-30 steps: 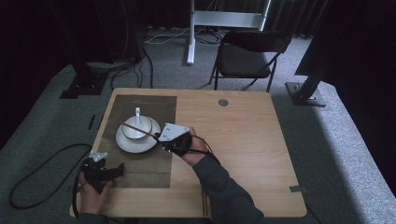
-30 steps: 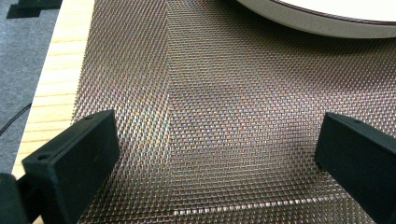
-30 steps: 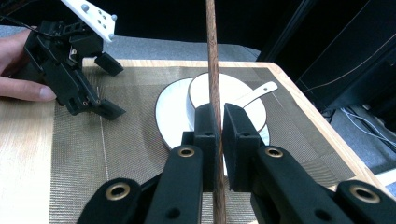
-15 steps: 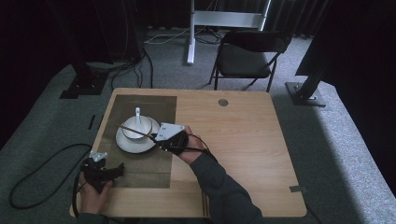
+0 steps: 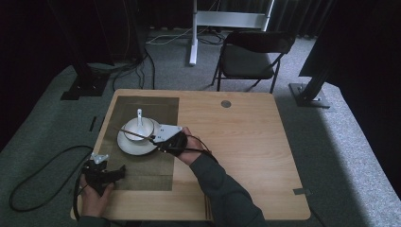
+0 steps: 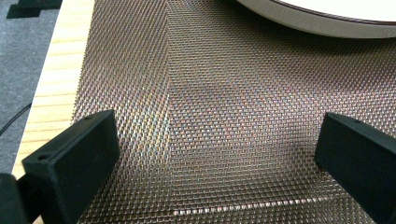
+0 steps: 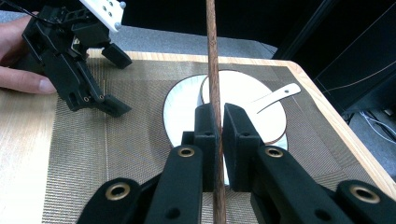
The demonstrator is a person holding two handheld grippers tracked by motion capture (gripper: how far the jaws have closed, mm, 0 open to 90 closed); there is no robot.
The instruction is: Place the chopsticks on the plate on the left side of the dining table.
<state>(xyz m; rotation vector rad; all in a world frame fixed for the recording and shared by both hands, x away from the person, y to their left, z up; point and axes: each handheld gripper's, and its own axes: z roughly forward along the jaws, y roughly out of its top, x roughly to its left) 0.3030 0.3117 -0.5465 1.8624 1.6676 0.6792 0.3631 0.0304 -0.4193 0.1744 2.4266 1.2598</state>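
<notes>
My right gripper (image 5: 156, 138) (image 7: 218, 111) is shut on a thin brown chopstick (image 5: 135, 134) (image 7: 212, 56). The chopstick reaches out level over a white plate (image 5: 126, 145) (image 7: 180, 107) that carries a white bowl (image 5: 143, 126) (image 7: 252, 100) and a white spoon (image 5: 139, 115) (image 7: 275, 95). The plate rests on a woven gold-brown placemat (image 5: 142, 175) (image 6: 210, 93) (image 7: 79, 140). My left gripper (image 5: 118, 171) (image 6: 215, 140) (image 7: 119, 83) stands open low over the mat's near left corner, nothing between its jaws. The plate's rim (image 6: 327, 23) lies just ahead of it.
The wooden table (image 5: 236, 142) has a round grommet (image 5: 226, 103) near its far edge. A cable (image 5: 38, 165) loops on the carpet to the left. A black chair (image 5: 250, 56) and a white stand (image 5: 194, 33) are behind the table.
The right gripper with the chopstick has edged slightly left over the plate. The left gripper has stayed put.
</notes>
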